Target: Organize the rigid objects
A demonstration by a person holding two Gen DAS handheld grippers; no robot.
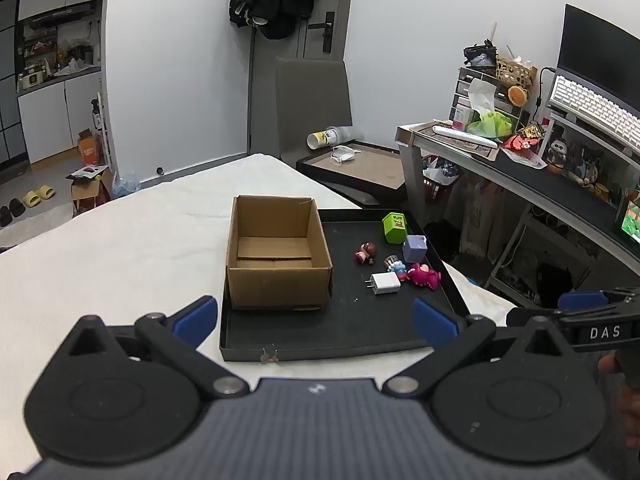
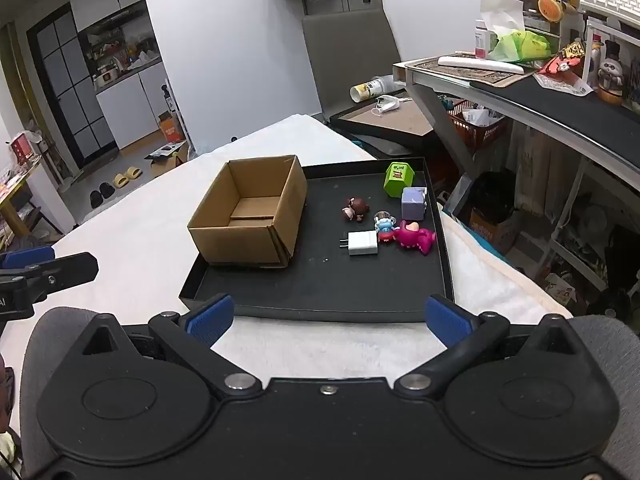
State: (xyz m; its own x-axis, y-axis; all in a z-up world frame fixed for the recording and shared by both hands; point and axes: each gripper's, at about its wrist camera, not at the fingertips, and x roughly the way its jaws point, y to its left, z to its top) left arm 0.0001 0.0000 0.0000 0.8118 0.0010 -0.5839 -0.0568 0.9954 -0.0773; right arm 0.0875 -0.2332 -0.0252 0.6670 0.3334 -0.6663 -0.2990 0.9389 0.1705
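Observation:
A black tray point(image 1: 340, 332) point(image 2: 320, 296) lies on a white cloth. On its left part stands an open, empty cardboard box point(image 1: 278, 276) point(image 2: 240, 244). To the right lie a white charger point(image 1: 385, 283) point(image 2: 362, 243), a magenta figure point(image 1: 424, 276) point(image 2: 412, 238), a small blue figure point(image 1: 396, 266) point(image 2: 385, 226), a brown figure point(image 1: 366, 253) point(image 2: 355, 209), a purple cube point(image 1: 415, 248) point(image 2: 414, 203) and a green cube point(image 1: 394, 228) point(image 2: 396, 178). My left gripper point(image 1: 316, 322) and right gripper point(image 2: 328, 320) hover open before the tray's near edge, holding nothing.
A cluttered desk point(image 1: 560, 184) point(image 2: 560, 104) with a keyboard point(image 1: 592, 108) rises at the right. A grey chair point(image 1: 316, 104) and a dark side table point(image 1: 360, 168) stand beyond the bed. The other gripper shows at the right edge point(image 1: 592, 320) and the left edge point(image 2: 36, 276).

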